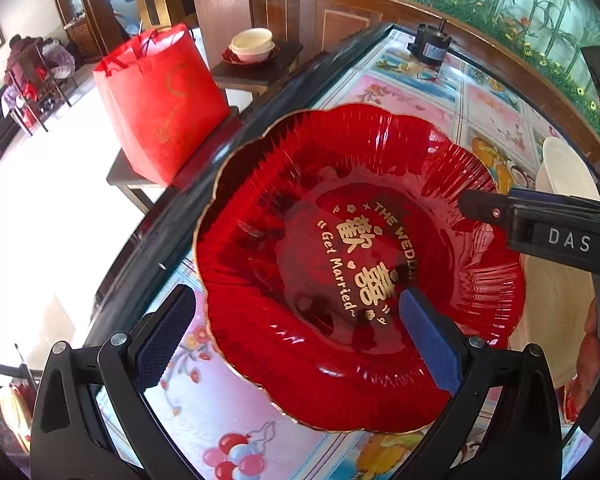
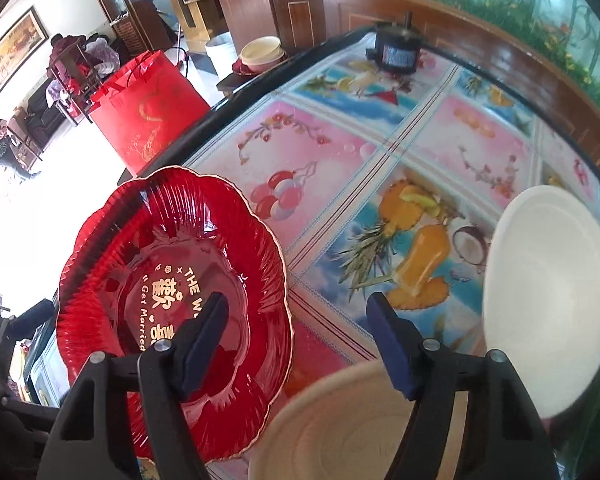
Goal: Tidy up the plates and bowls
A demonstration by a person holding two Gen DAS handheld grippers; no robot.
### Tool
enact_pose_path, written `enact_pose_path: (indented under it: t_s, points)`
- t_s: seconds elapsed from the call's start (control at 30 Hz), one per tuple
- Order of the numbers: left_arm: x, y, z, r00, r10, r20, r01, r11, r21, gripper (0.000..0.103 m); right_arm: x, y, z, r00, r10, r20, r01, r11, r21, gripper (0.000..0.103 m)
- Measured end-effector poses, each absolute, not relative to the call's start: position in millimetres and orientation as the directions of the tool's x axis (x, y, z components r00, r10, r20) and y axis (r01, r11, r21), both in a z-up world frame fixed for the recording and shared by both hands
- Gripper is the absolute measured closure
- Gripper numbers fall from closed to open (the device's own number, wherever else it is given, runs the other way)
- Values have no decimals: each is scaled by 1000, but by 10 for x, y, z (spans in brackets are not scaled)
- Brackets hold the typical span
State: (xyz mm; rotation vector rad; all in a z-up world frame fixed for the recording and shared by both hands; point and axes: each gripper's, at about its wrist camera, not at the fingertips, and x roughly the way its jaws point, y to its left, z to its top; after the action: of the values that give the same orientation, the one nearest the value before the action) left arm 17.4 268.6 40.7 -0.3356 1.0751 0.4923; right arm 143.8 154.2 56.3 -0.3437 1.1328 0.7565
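Two grippers work around one red plate (image 1: 356, 264), which sits at the left edge of the table (image 1: 420, 92), its scalloped rim reaching about to that edge. Left of the plate, beyond the edge, a red bag (image 1: 164, 100) stands on a low bench, so there is no room that way. The left gripper (image 1: 296, 332) has its fingers spread wide astride the plate's near rim: one pad left of the rim, the other over the plate's inside, neither clearly touching. The plate is round, with no long axis to line up on. The right gripper (image 2: 296, 344) is also spread and holds nothing; its left finger lies over the plate's right side. Right of the plate a cream bowl (image 2: 360, 424) sits just beside it, and farther right stands a white bowl (image 2: 548, 300). I judge the left gripper better placed to pinch the rim. Open tabletop lies beyond the plate.
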Motion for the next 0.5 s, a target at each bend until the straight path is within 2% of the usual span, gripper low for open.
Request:
enact_pose_path:
  t_s: [0.07,0.13,0.2,0.33,0.4,0.43,0.5]
  points:
    - [194,2693,383,380,213,-900,-541,840,-30,0,1454,1586,552,205,365,-908,-704,700,122,33]
    - [215,2710,354,369,209,-906,-552,833,-33,0,1471,1636,528,189,365,-911,-713,689,128,41]
    - [225,2728,328,365,190,-911,-559,828,-51,3,1510,1678,467,156,360,-920,-715,684,147,71]
    - [249,2761,240,331,180,-926,-576,816,-47,15,1486,1708,435,119,374,-920,-724,667,178,87]
    - [227,2815,225,320,198,-927,-596,802,-34,33,1463,1709,457,126,368,-921,-727,667,167,88]
    - [211,2867,218,317,197,-928,-610,791,-40,38,1471,1697,462,125,373,-920,-721,671,174,88]
    - [193,2921,210,308,200,-930,-623,781,-39,54,1491,1662,455,111,383,-917,-709,677,198,88]
